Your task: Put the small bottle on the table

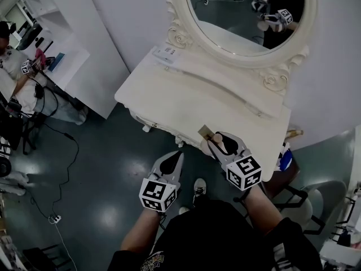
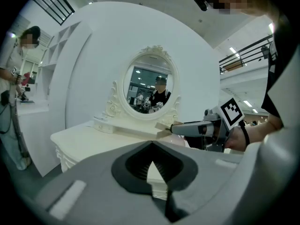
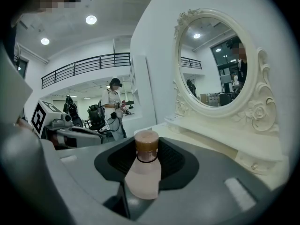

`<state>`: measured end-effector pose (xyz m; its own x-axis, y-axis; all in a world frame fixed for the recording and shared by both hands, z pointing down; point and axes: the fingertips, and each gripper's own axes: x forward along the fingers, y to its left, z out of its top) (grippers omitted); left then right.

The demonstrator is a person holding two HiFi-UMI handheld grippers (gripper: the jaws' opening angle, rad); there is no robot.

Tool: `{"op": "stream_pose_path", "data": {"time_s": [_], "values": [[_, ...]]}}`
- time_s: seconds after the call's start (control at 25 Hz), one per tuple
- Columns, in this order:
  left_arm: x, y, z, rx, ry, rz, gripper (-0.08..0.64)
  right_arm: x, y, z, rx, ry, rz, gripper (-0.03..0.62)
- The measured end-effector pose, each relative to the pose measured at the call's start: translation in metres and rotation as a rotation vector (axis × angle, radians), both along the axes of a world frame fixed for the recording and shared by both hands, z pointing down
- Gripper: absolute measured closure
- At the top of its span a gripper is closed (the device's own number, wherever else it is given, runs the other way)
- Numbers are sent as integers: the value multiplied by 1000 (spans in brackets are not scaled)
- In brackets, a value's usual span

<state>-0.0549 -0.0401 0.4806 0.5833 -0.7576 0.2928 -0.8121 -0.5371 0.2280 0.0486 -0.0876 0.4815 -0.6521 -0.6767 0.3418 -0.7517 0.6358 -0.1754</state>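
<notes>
The small bottle (image 3: 143,175), pale pink with a brown cap, stands up between the jaws of my right gripper (image 3: 146,146), which is shut on its body. In the head view that right gripper (image 1: 219,144) hovers over the front right edge of the cream dressing table (image 1: 186,95), and the bottle (image 1: 210,146) shows at its tip. My left gripper (image 1: 177,156) is lower and to the left, off the table's front edge and over the floor, jaws shut with nothing held. The left gripper view shows its own tip (image 2: 152,144) and the right gripper (image 2: 187,128) beyond it.
An oval mirror (image 1: 248,10) in a carved frame rises at the table's back. A raised shelf (image 1: 214,75) runs under it. A chair (image 1: 307,205) stands at the right. At the far left are a person (image 1: 17,66), white shelving and cables with a power strip (image 1: 54,219) on the floor.
</notes>
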Motion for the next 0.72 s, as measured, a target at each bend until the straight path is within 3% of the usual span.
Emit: {"op": "stream_pose_path", "data": {"time_s": [0.72], "values": [[25,-50,-1,5,-6,-17,560,20,-49,-3,6,-6,-28,423]]}}
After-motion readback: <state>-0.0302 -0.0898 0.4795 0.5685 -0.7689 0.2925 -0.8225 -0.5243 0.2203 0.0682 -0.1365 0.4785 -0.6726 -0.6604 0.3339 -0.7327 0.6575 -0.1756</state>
